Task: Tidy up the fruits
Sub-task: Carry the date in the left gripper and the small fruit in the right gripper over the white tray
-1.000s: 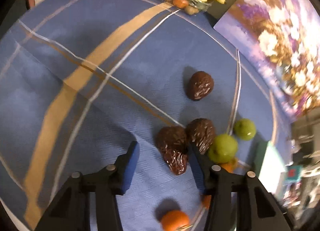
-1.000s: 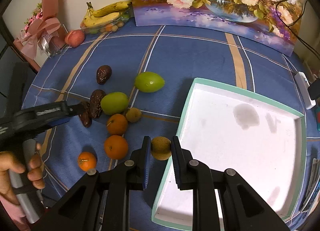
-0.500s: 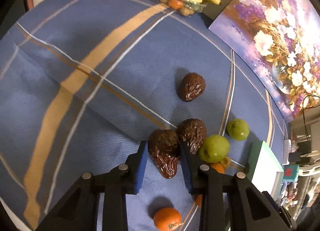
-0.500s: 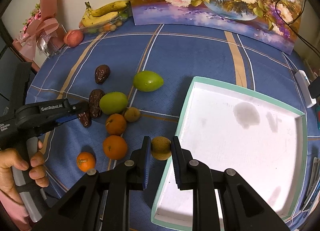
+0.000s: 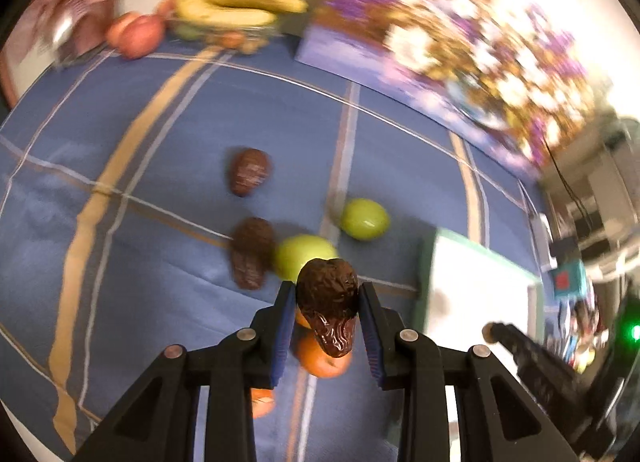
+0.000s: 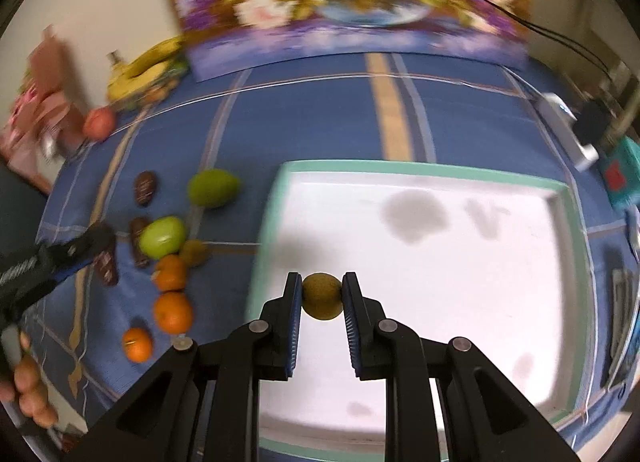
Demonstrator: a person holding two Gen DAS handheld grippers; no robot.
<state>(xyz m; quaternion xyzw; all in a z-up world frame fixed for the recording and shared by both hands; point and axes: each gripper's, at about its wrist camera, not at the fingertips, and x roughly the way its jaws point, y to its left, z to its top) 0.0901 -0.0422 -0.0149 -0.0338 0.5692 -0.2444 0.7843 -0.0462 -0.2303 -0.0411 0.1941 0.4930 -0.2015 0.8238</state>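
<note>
My left gripper (image 5: 326,312) is shut on a dark wrinkled date (image 5: 329,304) and holds it above the blue cloth. Two more dates (image 5: 250,171) (image 5: 251,252), two green fruits (image 5: 365,218) (image 5: 304,256) and oranges (image 5: 322,356) lie below it. My right gripper (image 6: 322,296) is shut on a small brown-green round fruit (image 6: 322,296) and holds it over the left part of the white tray (image 6: 420,169). In the right wrist view the left gripper (image 6: 86,248) is at the left, among the dates, green fruits (image 6: 214,187) and oranges (image 6: 173,312).
A flower painting (image 6: 340,1) leans at the back. Bananas (image 5: 240,7) and an apple (image 5: 138,35) sit at the far left edge. The tray (image 5: 426,262) shows at the right in the left wrist view. A white power strip (image 6: 564,129) and cables lie at the far right.
My left gripper closed on a date, lifted it off the cloth and swung right. My right gripper lifted the round fruit and carried it over the tray.
</note>
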